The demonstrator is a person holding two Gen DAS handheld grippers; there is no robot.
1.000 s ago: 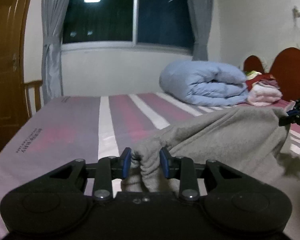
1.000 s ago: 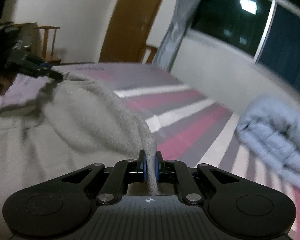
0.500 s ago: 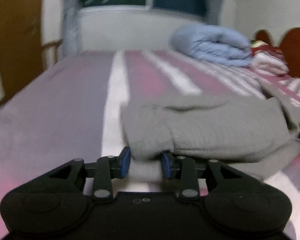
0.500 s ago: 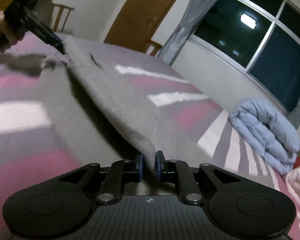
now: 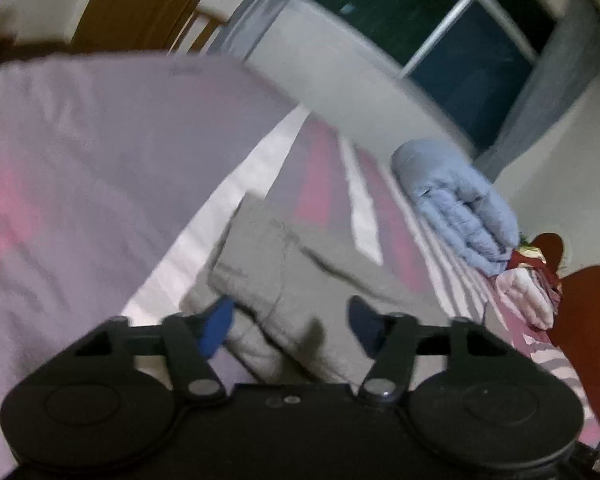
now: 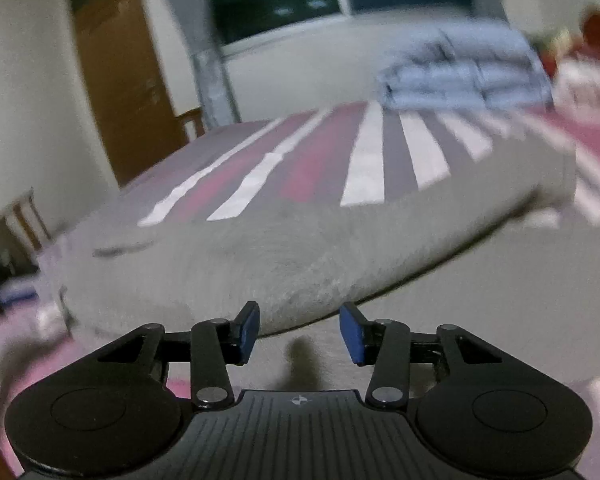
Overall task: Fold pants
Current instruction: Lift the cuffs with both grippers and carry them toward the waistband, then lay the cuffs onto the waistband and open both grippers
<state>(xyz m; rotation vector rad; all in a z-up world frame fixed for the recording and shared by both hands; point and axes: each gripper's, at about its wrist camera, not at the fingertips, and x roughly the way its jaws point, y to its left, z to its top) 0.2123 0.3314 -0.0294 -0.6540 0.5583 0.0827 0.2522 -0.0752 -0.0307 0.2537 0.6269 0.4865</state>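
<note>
Bed (image 5: 84, 152) first, one of it, striped pink, grey and white, filling both of my views; I place everything else against it. On it I count one pair of grey pants (image 5: 284, 264), one rolled pale blue duvet (image 5: 456, 204), and one small pile of pink and red cloth (image 5: 528, 284). I have two grippers.

The pants lie on the bed's near part, right ahead of both cameras. They look like soft, fleecy grey fabric, doubled over: in the right wrist view an upper layer (image 6: 308, 248) sits on a lower one, with a rounded folded edge running across the frame. In the left wrist view I see a dark seam or crease crossing the top layer. Both pictures are blurred, so finer detail escapes me.

The duvet sits at the bed's far side, under the dark window (image 5: 452, 36), and the cloth pile lies just beside it toward the reddish headboard (image 5: 580, 304). A brown door (image 6: 120, 76) stands beyond the bed's far corner, next to a grey curtain (image 6: 214, 80).

My left gripper (image 5: 290, 322) has its fingers spread wide, blue pads apart, with pants fabric below and between them but nothing pinched. My right gripper (image 6: 300, 334) is likewise spread, just short of the folded edge, gripping nothing.
</note>
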